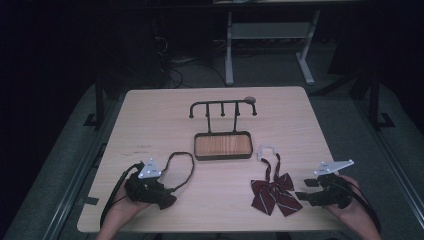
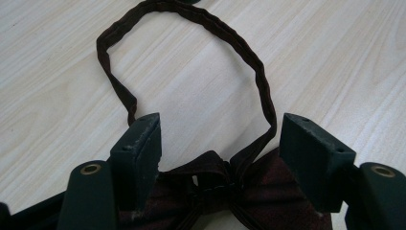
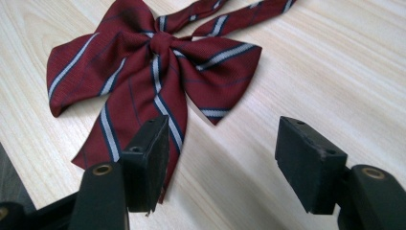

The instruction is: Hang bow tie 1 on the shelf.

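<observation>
A dark brown bow tie [image 2: 210,184] lies on the light wood table, its strap loop [image 2: 258,72] curving away ahead of it. My left gripper [image 2: 220,132] is open over it, with the knot low between the jaws and neither pad touching. In the high view this gripper [image 1: 165,200] sits at the front left, the strap loop [image 1: 192,167] beyond it. A red bow tie [image 3: 153,62] with white and navy stripes lies flat just ahead of my open, empty right gripper [image 3: 222,129]. From above, the right gripper [image 1: 302,192] points left at the red bow tie [image 1: 272,192].
A black hanger rack [image 1: 222,105] with several pegs stands mid-table over a wood-bottomed tray [image 1: 222,145]. The red tie's strap ends in a white clasp [image 1: 266,150] near the tray. The table's front edge runs close under both hands. White desk legs [image 1: 229,50] stand beyond the far edge.
</observation>
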The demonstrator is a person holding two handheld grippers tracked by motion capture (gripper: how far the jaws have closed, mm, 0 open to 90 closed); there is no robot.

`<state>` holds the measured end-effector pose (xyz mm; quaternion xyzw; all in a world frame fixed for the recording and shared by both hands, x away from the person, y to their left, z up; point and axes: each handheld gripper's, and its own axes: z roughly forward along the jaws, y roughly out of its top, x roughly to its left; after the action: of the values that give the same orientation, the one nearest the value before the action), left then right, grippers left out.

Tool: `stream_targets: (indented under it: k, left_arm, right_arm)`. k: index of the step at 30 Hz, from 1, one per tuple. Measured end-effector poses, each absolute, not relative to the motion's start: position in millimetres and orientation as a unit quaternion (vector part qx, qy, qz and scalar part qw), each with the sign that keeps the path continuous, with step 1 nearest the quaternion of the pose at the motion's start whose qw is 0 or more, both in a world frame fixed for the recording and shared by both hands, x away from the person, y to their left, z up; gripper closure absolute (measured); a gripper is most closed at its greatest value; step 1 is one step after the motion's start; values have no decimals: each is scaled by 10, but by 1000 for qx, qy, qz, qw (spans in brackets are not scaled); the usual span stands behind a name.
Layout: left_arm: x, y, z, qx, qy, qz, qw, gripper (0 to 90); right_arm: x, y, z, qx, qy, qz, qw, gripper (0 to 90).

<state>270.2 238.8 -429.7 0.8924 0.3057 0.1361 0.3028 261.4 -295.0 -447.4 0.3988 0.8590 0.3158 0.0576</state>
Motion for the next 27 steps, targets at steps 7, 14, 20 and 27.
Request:
stream_targets:
  k: [7, 14, 20, 27]
  left_arm:
    - [2709, 2398, -4295, 891, 309, 136, 304, 313]
    - [2697, 2393, -4282, 891, 306, 138, 305, 310]
    - [2706, 2393, -4266, 891, 305, 140, 307, 309]
    - [2711, 2399, -4263, 891, 302, 141, 308, 306]
  right_arm:
    - [2686, -2852, -4358, 391, 865, 309, 56, 367]
    - [2776, -2766, -4251, 384, 871, 302, 51, 382]
    - [2885, -2684, -4164, 374, 879, 293, 46, 400]
    - [3035, -2571, -4088, 374, 884, 277, 46, 417]
